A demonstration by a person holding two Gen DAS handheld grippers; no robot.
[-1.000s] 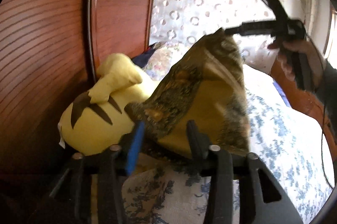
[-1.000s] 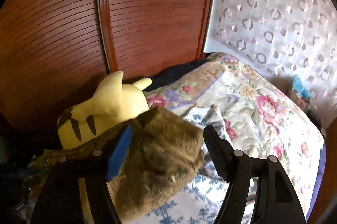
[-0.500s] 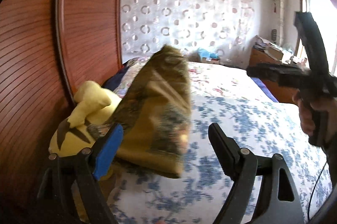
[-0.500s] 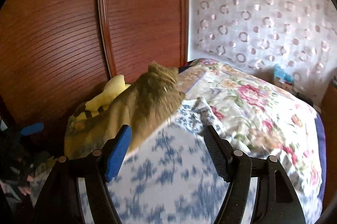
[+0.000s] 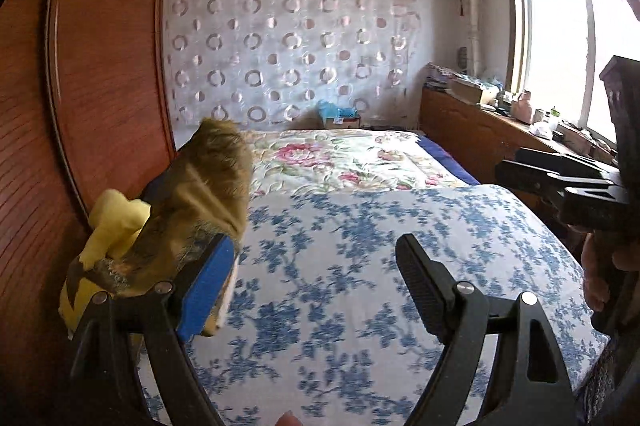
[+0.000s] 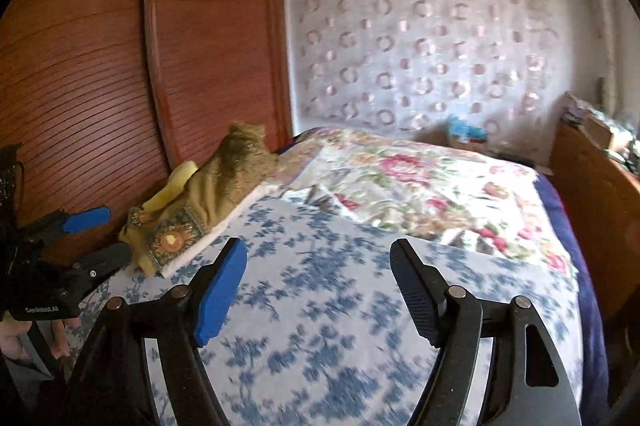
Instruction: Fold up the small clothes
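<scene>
Since a second ago we see the olive-gold patterned garment (image 5: 200, 202) gone from between the left gripper's (image 5: 316, 282) fingers; then its pads were closed on the cloth, and the right gripper held the far corner up. The left jaws have just been opening and now stand spread with nothing between them. The right gripper (image 6: 320, 286) has swung away from the pile; its jaws have just opened a little further and stand wide apart, empty, over bare blue-flowered bedsheet (image 6: 320, 346).

The garment now lies draped in a heap over the yellow plush toy (image 5: 112, 222), ahead and to the left of both grippers, against the wooden headboard (image 5: 100, 66). In the left wrist view the cloth sits just beyond and left of the blue-padded finger (image 5: 204, 286), partly hidden behind it; we cannot tell whether the two touch. In the right wrist view its sunflower-bordered edge (image 6: 172, 238) rests on a white folded layer (image 6: 224, 222) at the sheet's left margin, well clear of the right fingers.

Ahead of both grippers lies a pink-rose floral quilt (image 6: 400, 186), overlapping the far end of the blue sheet. In the left wrist view the right gripper shows at the right edge (image 5: 560, 182), held by a hand (image 5: 600, 274). In the right wrist view the left gripper shows at the left edge (image 6: 80, 238).
</scene>
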